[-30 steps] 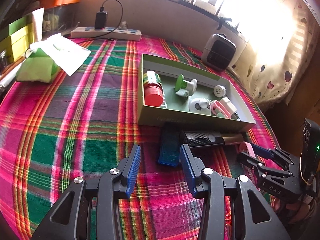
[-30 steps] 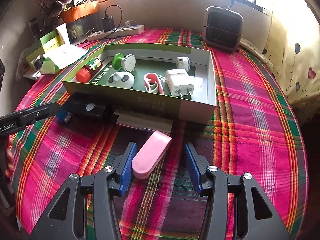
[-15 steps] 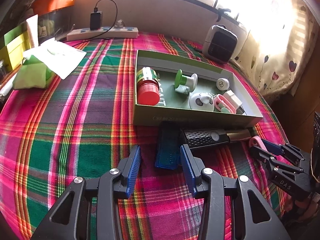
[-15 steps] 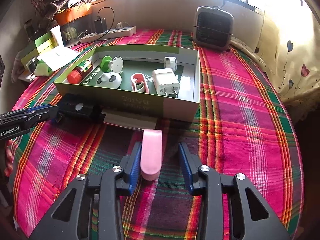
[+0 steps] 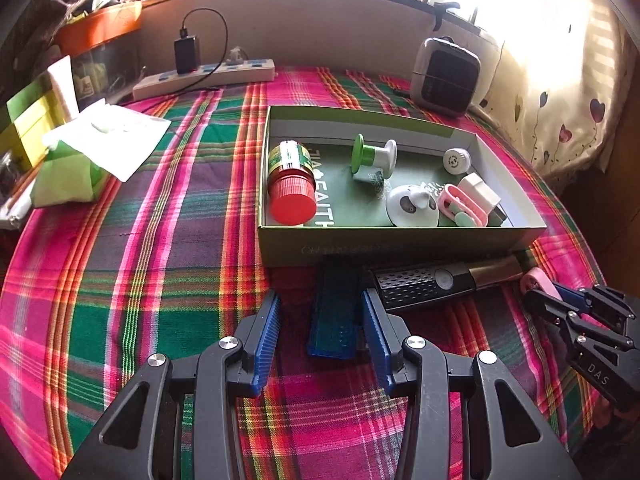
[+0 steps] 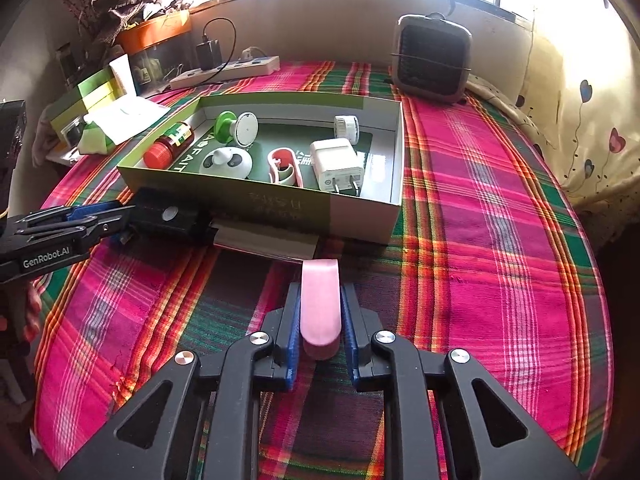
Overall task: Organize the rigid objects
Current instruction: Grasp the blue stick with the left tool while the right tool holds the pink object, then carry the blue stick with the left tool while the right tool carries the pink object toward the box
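1. Right gripper (image 6: 319, 322): jaws closed on the pink case (image 6: 320, 300), which lies on the cloth (image 6: 500, 240) just before the box (image 6: 360, 216).
2. Left gripper (image 5: 320, 332): jaws open astride the blue case (image 5: 334, 316); no contact apparent, though the near end is shadowed.
3. Step in hand: grasping both cases. Next move probably calls for lifting the pink case over the box wall into free floor beside the charger (image 6: 336, 162).
4. Legible: "GenRobot.AI" and "DAS" on the grippers; part-word "FAITH" on the box floor.

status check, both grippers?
Right gripper shut on pink case. Left gripper open around blue case. Black brush lies beside the box.
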Demonstrator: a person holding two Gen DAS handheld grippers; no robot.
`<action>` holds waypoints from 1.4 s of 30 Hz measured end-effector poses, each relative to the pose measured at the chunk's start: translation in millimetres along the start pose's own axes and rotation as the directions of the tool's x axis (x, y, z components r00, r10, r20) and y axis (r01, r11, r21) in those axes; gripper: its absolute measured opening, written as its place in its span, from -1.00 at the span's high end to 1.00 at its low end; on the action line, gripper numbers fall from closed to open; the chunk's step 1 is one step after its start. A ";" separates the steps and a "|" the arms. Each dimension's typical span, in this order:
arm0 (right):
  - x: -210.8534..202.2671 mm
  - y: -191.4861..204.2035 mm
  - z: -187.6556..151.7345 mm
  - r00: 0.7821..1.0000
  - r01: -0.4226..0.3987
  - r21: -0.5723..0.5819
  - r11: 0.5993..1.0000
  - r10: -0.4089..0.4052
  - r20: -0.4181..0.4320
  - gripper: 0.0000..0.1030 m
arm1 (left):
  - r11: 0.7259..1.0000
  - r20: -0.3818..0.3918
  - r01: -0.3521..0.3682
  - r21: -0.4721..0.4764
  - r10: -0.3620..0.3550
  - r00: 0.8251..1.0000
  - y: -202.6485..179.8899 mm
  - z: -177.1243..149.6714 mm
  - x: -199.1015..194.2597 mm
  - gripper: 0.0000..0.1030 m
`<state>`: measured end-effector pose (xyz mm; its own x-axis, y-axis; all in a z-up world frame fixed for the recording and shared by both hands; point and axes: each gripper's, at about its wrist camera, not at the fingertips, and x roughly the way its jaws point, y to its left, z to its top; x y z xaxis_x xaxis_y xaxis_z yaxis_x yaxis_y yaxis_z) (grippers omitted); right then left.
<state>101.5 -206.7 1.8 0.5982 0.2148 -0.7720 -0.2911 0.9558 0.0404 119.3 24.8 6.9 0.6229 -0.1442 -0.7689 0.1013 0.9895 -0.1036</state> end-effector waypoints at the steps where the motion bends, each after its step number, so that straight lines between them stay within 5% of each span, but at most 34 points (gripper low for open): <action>1: 0.2 -0.3 0.2 1.000 -0.003 0.002 1.000 0.003 0.000 0.63 | 1.000 0.000 -0.009 0.004 0.009 1.000 -1.1 0.5 0.6 0.22; 31: -1.3 -0.1 0.4 0.999 -0.033 0.001 0.999 0.033 0.009 0.63 | 0.993 0.014 -0.114 0.027 0.114 0.993 4.2 -6.5 -2.8 0.24; 36: -1.7 0.6 0.3 1.000 -0.030 -0.001 1.000 0.030 0.008 0.63 | 0.995 0.020 -0.104 0.009 0.104 0.994 7.4 -6.8 -4.5 0.56; 42: -1.8 1.1 0.4 1.000 -0.028 -0.003 1.000 0.028 0.007 0.63 | 0.996 0.024 -0.094 -0.004 0.094 0.995 10.2 -7.4 -5.1 0.60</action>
<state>100.4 -206.0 3.4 0.5950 0.2427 -0.7662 -0.3097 0.9489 0.0600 111.5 35.7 5.1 0.6483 -0.0511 -0.7597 0.0395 0.9987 -0.0335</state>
